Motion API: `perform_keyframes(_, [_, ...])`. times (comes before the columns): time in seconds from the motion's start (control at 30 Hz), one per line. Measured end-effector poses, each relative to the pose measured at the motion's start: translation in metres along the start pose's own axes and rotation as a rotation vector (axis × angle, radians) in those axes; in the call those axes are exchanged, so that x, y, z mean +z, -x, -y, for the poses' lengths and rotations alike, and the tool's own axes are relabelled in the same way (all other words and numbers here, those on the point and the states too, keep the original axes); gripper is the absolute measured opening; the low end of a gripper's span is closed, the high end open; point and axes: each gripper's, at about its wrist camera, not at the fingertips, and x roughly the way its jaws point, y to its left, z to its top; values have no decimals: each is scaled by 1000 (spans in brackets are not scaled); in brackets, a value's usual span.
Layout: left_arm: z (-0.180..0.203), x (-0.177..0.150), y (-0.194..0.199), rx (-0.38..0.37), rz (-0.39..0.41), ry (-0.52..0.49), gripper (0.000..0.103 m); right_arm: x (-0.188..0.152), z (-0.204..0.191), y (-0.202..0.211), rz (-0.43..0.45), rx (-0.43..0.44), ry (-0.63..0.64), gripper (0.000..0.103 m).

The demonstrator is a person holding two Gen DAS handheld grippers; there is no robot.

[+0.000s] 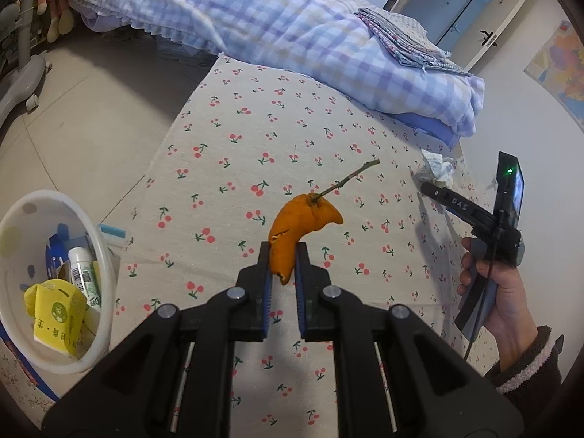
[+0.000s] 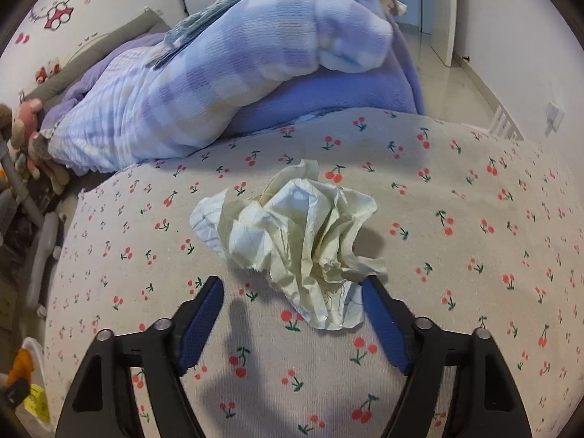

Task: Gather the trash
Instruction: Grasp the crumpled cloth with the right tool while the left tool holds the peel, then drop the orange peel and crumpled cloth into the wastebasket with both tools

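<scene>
Progress so far: round white plastic bin already loaded with a yellow carton, a white tube, blue packaging. Curved orange peel with a woody stem pinched in the left gripper, right of the bin, not yet dropped in. Right gripper spread wide around crumpled pale lined paper on the cherry-print cloth, far from the bin, still ungrabbed.

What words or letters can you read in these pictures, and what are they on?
"DAS": on the black arm of the right gripper.
Yellow carton in the white bin: Chinese print, too blurred to read.
White tube: barcode and print too small.
Wall map: unreadable.
Crumpled paper: ruled lines only.
</scene>
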Motion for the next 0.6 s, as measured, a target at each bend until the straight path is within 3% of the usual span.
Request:
perform_keyframes(0.07, [-1, -2, 4, -1, 2, -1, 12, 0, -3, -2, -12, -16, 28, 47])
perform_keyframes(0.13, [0, -4, 7, 0, 3, -5, 12, -3, -3, 2, -21, -23, 34, 21])
perform_keyframes(0.33, [-5, -12, 23, 1, 16, 0, 12, -23, 3, 36, -36, 20, 40, 14])
perform_keyframes(0.6, [-17, -30, 56, 15, 43, -15, 12, -65, -5, 97, -47, 85, 65, 12])
